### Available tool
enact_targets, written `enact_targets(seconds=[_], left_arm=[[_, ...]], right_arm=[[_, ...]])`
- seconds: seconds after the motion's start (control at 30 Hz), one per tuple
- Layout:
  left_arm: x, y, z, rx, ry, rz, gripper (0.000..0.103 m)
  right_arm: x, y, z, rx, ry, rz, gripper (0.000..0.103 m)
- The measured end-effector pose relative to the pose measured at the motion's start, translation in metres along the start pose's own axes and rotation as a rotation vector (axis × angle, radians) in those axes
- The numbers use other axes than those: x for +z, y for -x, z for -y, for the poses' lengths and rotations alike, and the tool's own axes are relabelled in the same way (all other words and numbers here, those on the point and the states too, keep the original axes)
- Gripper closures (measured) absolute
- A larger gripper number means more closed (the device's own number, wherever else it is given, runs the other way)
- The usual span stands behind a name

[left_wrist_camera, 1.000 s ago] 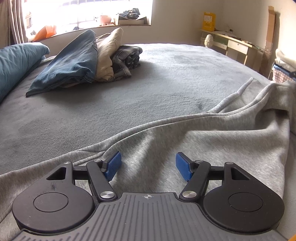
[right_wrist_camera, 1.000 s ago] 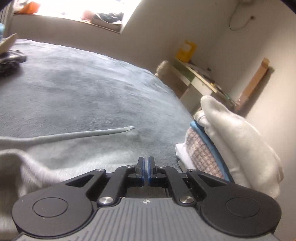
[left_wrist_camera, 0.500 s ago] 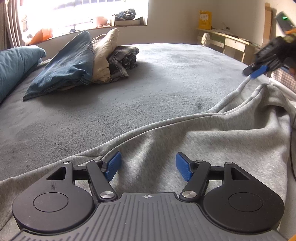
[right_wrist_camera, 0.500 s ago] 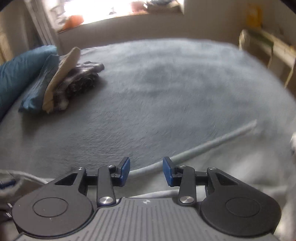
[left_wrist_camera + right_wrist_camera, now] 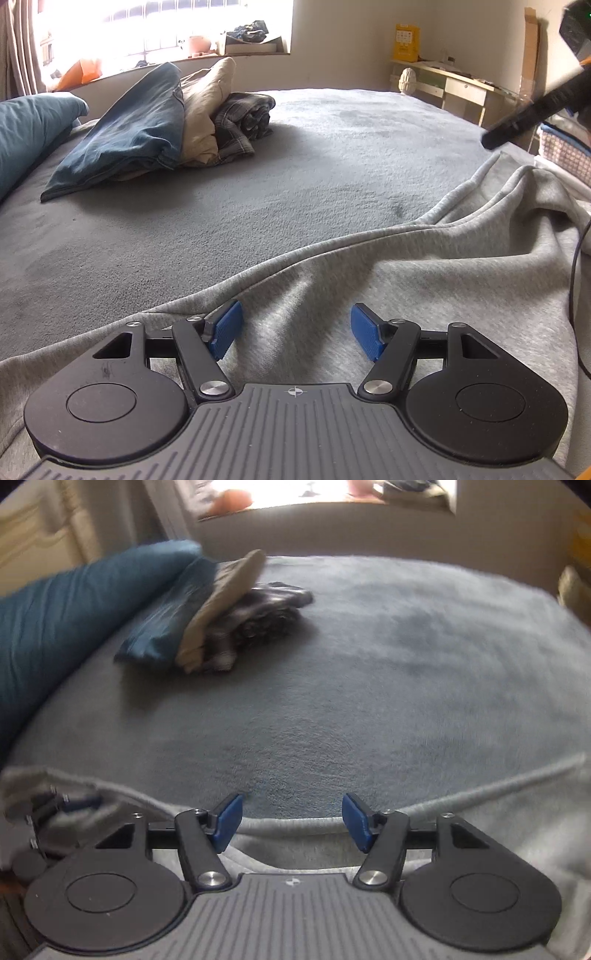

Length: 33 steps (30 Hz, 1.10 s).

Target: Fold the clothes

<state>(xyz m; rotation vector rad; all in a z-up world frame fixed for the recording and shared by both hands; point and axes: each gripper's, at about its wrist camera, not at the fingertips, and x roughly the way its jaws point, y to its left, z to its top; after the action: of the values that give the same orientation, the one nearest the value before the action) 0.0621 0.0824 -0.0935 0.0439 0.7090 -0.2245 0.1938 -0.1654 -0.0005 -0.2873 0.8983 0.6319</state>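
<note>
A light grey sweatshirt (image 5: 424, 280) lies rumpled across the near part of the bed, its ribbed hem (image 5: 480, 794) running along the grey blanket. My left gripper (image 5: 295, 332) hovers low over the cloth, open, with nothing pinched between its blue pads (image 5: 225, 328). My right gripper (image 5: 293, 821) sits over the hem, and its jaws are opening. The hem runs under the gap and the pads (image 5: 356, 821) do not press on it. In the left wrist view the right gripper (image 5: 517, 122) is a dark blurred bar at the upper right. The right wrist view shows the left gripper (image 5: 74, 801) at far left.
A pile of jeans (image 5: 133, 133), a beige garment (image 5: 199, 110) and a plaid shirt (image 5: 240, 122) lies at the far left of the bed (image 5: 295, 184), beside a blue pillow (image 5: 26, 125). Folded items (image 5: 565, 155) are stacked at the right edge, with a desk (image 5: 458, 88) behind.
My right gripper swung left, from facing the folded stack to facing the bed and clothes pile, and its jaws went from shut to wide apart. The left gripper stayed put.
</note>
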Motion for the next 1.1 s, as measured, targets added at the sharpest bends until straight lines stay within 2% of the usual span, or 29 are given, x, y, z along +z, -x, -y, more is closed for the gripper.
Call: enact_targets(seconds=[0.13,0.27,0.33,0.37,0.4,0.47,0.6,0.77,0.87,0.97,1.03,1.1], left_arm=[[-0.002,0.002,-0.002,0.012,0.005,0.002,0.037],[-0.003,0.003,-0.006,0.033,0.010,0.000,0.037],[-0.004,0.002,-0.007,0.049,0.010,-0.002,0.037],[-0.004,0.002,-0.008,0.050,0.010,-0.001,0.037],[-0.005,0.002,-0.008,0.051,0.010,0.001,0.037],[-0.005,0.002,-0.008,0.053,0.007,0.002,0.037],[-0.005,0.002,-0.009,0.054,0.005,0.002,0.037],[-0.004,0.000,-0.009,0.059,0.001,0.001,0.037],[-0.005,0.000,-0.007,0.064,-0.010,0.003,0.037],[-0.006,-0.001,-0.007,0.067,-0.019,0.006,0.037],[-0.006,-0.001,-0.007,0.066,-0.021,0.008,0.037],[-0.006,-0.001,-0.008,0.066,-0.020,0.008,0.037]], right_arm=[[-0.010,-0.010,-0.032,0.007,0.287,-0.065,0.041],[-0.019,-0.029,-0.044,-0.016,0.394,-0.147,0.047],[-0.022,-0.041,-0.043,-0.063,0.401,-0.183,0.069],[-0.025,-0.044,-0.043,-0.083,0.399,-0.193,0.086],[-0.027,-0.045,-0.042,-0.093,0.399,-0.194,0.091],[-0.028,-0.040,-0.045,-0.120,0.415,-0.159,0.095],[-0.020,-0.033,-0.041,-0.174,0.430,-0.102,0.096],[-0.021,-0.051,-0.045,-0.210,0.505,-0.137,0.097],[-0.022,-0.067,-0.043,-0.232,0.494,-0.147,0.096],[-0.018,-0.085,-0.031,-0.275,0.410,-0.161,0.095],[-0.015,-0.090,-0.015,-0.269,0.291,-0.171,0.093],[-0.008,-0.084,0.003,-0.249,0.150,-0.144,0.084]])
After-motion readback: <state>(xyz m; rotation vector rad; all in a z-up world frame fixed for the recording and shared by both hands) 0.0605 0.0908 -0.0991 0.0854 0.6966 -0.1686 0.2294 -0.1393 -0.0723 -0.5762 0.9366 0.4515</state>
